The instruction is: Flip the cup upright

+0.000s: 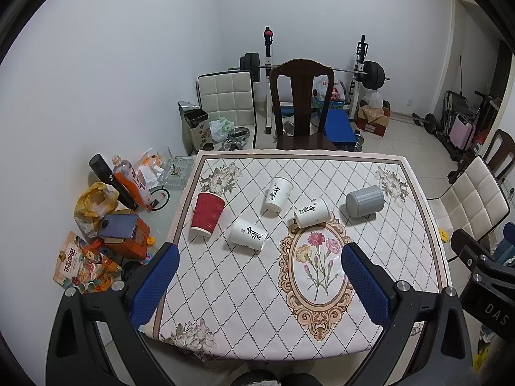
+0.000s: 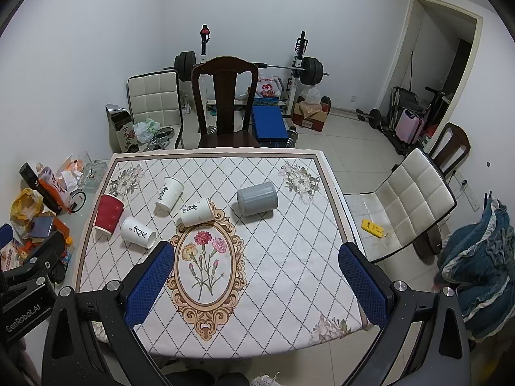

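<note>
Several cups lie on their sides on the patterned tablecloth (image 1: pixel 370 257): a red ribbed cup (image 1: pixel 207 214) (image 2: pixel 108 214) at the left, three white cups with black writing (image 1: pixel 277 194) (image 1: pixel 248 234) (image 1: pixel 311 213) (image 2: pixel 168 193) (image 2: pixel 138 232) (image 2: pixel 197 212) in the middle, and a grey ribbed cup (image 1: pixel 365 201) (image 2: pixel 257 198) at the right. My left gripper (image 1: pixel 259 281) is open and empty above the table's near edge. My right gripper (image 2: pixel 257 280) is open and empty, also over the near edge, well short of the cups.
A dark wooden chair (image 1: pixel 301 103) stands at the table's far side, white padded chairs (image 2: pixel 408 202) to the right. Snack bags, bottles and a phone (image 1: pixel 119 225) clutter the glass strip left of the cloth. A barbell rack (image 1: pixel 367 70) stands by the wall.
</note>
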### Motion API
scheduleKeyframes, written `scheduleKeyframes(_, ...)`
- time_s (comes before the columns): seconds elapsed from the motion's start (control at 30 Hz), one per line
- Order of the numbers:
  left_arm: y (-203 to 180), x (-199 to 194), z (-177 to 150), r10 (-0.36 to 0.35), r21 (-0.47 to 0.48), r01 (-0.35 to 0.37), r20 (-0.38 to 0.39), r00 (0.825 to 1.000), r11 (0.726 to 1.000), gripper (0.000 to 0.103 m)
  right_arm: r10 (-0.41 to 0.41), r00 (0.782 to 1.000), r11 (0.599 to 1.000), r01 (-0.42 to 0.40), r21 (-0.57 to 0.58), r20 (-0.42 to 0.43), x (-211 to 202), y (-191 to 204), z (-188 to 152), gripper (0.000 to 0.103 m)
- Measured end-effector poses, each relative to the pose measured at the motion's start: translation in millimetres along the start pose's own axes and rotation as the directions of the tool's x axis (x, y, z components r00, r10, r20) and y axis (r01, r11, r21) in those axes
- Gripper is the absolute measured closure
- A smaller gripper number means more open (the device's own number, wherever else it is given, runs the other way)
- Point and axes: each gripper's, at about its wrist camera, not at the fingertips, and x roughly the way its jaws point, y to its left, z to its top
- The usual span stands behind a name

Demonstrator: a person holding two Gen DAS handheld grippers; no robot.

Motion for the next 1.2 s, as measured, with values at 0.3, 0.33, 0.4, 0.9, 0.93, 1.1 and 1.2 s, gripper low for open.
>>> scheduleKeyframes(0.3, -0.4, -0.2, -0.3, 0.000, 0.000, 0.000, 0.002, 1.000, 1.000, 0.000, -0.002, 1.000, 1.000, 0.002, 0.004, 0.003, -2.1, -2.0, -0.1, 0.000)
scheduleKeyframes(0.33, -0.3, -0.1, -0.5, 0.001, 0.001, -0.001, 0.002, 1.000, 1.000, 0.000, -0.002, 1.000, 1.000, 0.002, 0.004, 0.004, -2.5, -2.3, 0.3, 0.000)
scheduleKeyframes(0.4, -0.1, -0.2, -0.4, 0.000, 0.000, 0.000, 0.002, 1.000, 1.000, 0.000, -0.002, 1.000, 1.000, 0.002, 0.003, 0.003, -2.8, -2.6, 0.9, 0.000)
scheduleKeyframes(0.9, -0.3, -1.9, -0.4, -0.003, 0.000, 0.003, 0.005, 1.000, 1.000, 0.000, 0.000, 1.000, 1.000, 0.000, 0.005, 0.003, -4.5, -1.9, 1.8, 0.000)
scheduleKeyframes(0.93, -1.2, -3.6, 0.9, -0.003, 0.000, 0.003, 0.007, 1.000, 1.000, 0.000, 0.001, 1.000, 1.000, -0.001, 0.005, 0.003, -4.0, -1.7, 0.8, 0.000)
scheduleKeyframes(1.1, -3.5, -13.3, 3.9, -0.015, -0.011, 0.015, 0.009, 1.000, 1.000, 0.000, 0.005, 1.000, 1.000, -0.006, 0.008, 0.003, -6.5, -2.2, 0.4, 0.000)
scheduleKeyframes(1.2, -5.6, -15.2, 3.7, -0.021, -0.021, 0.021, 0.001, 1.000, 1.000, 0.000, 0.014, 1.000, 1.000, -0.014, 0.016, -0.007, -8.6, -4.8, -0.3, 0.000)
